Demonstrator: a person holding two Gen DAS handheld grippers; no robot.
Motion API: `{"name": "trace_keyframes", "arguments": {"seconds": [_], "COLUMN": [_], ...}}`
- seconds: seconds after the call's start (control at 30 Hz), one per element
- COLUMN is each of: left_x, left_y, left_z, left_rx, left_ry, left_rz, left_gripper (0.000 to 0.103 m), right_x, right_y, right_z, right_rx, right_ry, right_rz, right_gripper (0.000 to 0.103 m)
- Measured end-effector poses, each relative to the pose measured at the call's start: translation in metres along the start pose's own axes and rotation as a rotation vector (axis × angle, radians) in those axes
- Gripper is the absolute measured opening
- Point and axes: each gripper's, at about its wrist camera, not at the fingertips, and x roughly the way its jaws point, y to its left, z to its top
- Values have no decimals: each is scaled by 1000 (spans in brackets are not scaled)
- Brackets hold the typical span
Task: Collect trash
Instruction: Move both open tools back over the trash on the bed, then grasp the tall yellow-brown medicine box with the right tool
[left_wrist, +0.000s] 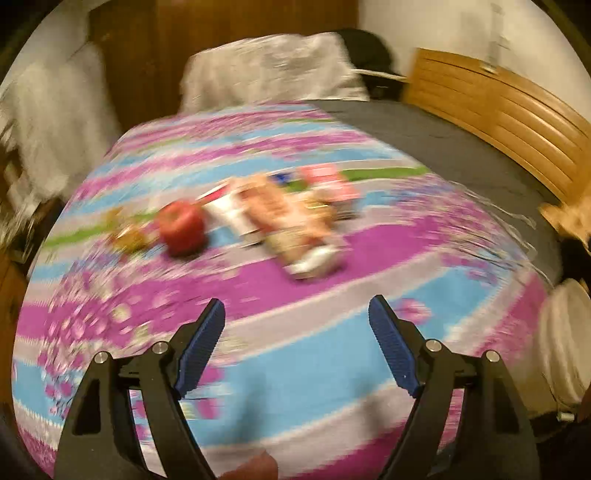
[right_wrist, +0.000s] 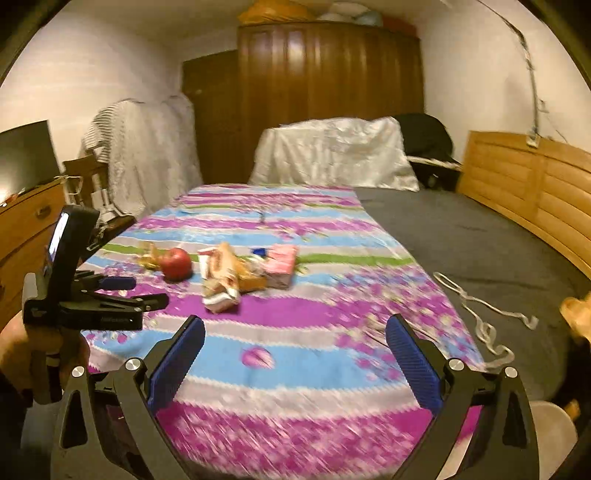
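Nearest to me, both claws hang over the near end of the bed with nothing in them. The right claw (right_wrist: 295, 365) has its blue ribbed pads spread wide apart, and so does the left claw (left_wrist: 297, 347); in the right wrist view the left one also shows at the left edge, pointing across toward the pile. I judge they are held splayed and low so either can close on a wrapper once it gets there.

Under them lies the bedspread striped in purple, blue and white with a flower print (right_wrist: 295, 354), covering the left part of the bed; a dark grey sheet (right_wrist: 480, 243) covers the right.

Farther on, well apart from both claws, the trash sits bunched in a row across the spread: an orange-and-white crumpled snack wrapper (right_wrist: 225, 277), a pink flat packet (right_wrist: 282, 264) just right of it, a round red apple (right_wrist: 176, 263) to the left, and a small yellowish scrap (right_wrist: 149, 258) beyond that. No lettering can be read; the packets are blurred.

Farthest off stand a white cloth-draped shape (right_wrist: 332, 155) and a brown wooden wardrobe (right_wrist: 325, 92).
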Motion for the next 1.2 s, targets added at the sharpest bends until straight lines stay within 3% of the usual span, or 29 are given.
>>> {"name": "trace_keyframes", "arguments": {"seconds": [0.17, 0.23, 0.37, 0.47, 0.53, 0.67, 0.7, 0.8, 0.87, 0.93, 1.0, 1.07, 1.13, 1.2], "left_x": [25, 35, 51, 62, 68, 75, 77, 81, 86, 94, 103, 110, 113, 114], "left_y": [59, 72, 86, 92, 97, 108, 107, 97, 88, 79, 66, 53, 46, 45], "left_z": [-4, -1, 5, 10, 12, 14, 15, 17, 19, 22, 26, 32, 37, 41], "left_rx": [-140, -187, -231, -252, -268, -297, -299, -275, -257, -237, -220, -203, -194, -199], "left_ry": [65, 84, 95, 94, 94, 89, 91, 89, 91, 96, 110, 120, 120, 121], "left_rz": [3, -5, 22, 50, 62, 71, 65, 38, 11, -9, -19, -31, -17, -3], "left_gripper": [78, 78, 78, 78, 78, 78, 78, 78, 78, 78, 74, 69, 69, 69], "right_x": [63, 96, 170, 231, 269, 322, 330, 332, 302, 265, 248, 262, 282, 295], "right_y": [33, 45, 77, 106, 124, 146, 147, 135, 112, 76, 35, 6, -3, 6], "right_z": [6, 11, 24, 32, 38, 39, 37, 36, 42, 47, 46, 34, 21, 15], "right_rx": [32, 24, -58, -130, -181, -259, -265, -226, -157, -90, -38, -44, -74, -131], "right_ry": [112, 170, 266, 324, 342, 390, 403, 402, 355, 306, 298, 373, 455, 470], "right_rz": [176, 249, 277, 233, 164, 65, 57, 85, 145, 142, 75, -17, -45, -56], "right_gripper": [95, 77, 70, 72, 80, 79, 65, 55, 55, 55, 56, 56, 60, 60]}}
